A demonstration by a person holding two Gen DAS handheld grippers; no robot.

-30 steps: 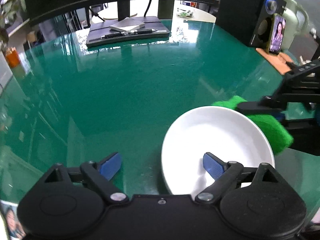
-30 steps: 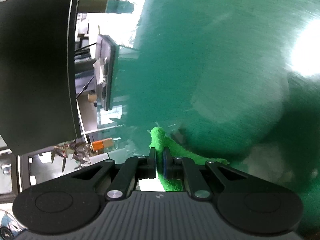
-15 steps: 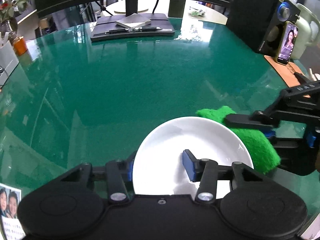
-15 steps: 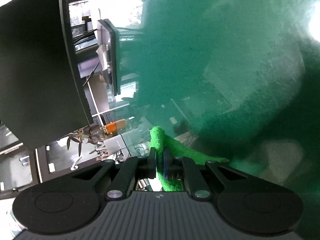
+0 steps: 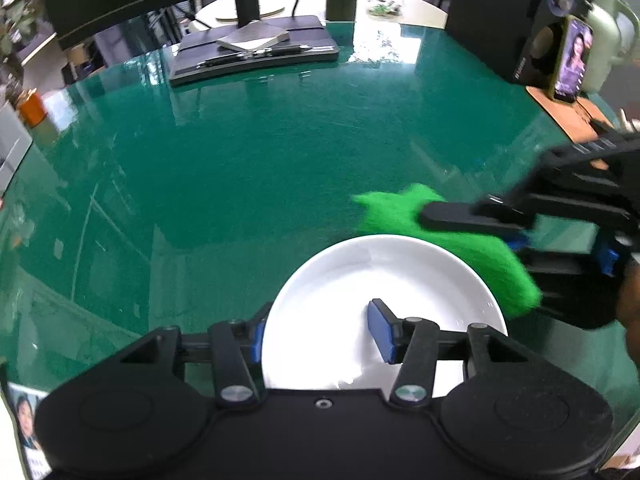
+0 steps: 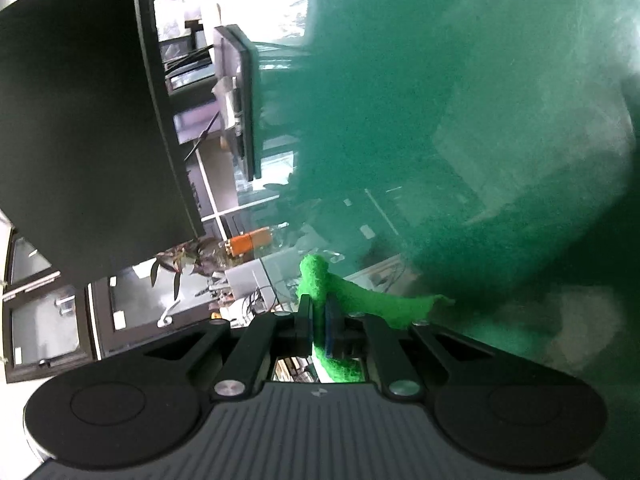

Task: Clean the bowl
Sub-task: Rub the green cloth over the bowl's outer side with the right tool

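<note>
My left gripper [image 5: 318, 332] straddles the near-left rim of the white bowl [image 5: 340, 288]: the left pad sits outside against the wall, the right pad [image 5: 380, 330] inside over the bowl floor. The jaws have just been opening a touch after closing in, and the rim is between them. The inside pad looks a little off the wall, so I read it as loosely around the rim, not a firm pinch.

My right gripper [image 6: 318, 322] is pressed together on the green cloth [image 6: 360, 308]. Cloth sticks up past the fingertips and trails off right and down under the fingers. In the left wrist view the same right gripper [image 5: 440, 216] comes in from the right, blurred, and the green cloth [image 5: 460, 248] hangs just past the bowl's far-right rim, overlapping its edge. I can't tell if the cloth touches the bowl there.

The bowl sits on the green table [image 5: 240, 160], close to the near edge, looking empty and clean white inside.

Farther out: a dark tray [image 5: 256, 56] with a notebook and pens at the far side, a monitor [image 6: 72, 100] behind it, a speaker [image 5: 532, 32] and a phone [image 5: 572, 60] upright at far right, an orange container [image 5: 32, 108] at far left. Small photo card [image 5: 26, 428] at bottom-left corner.
</note>
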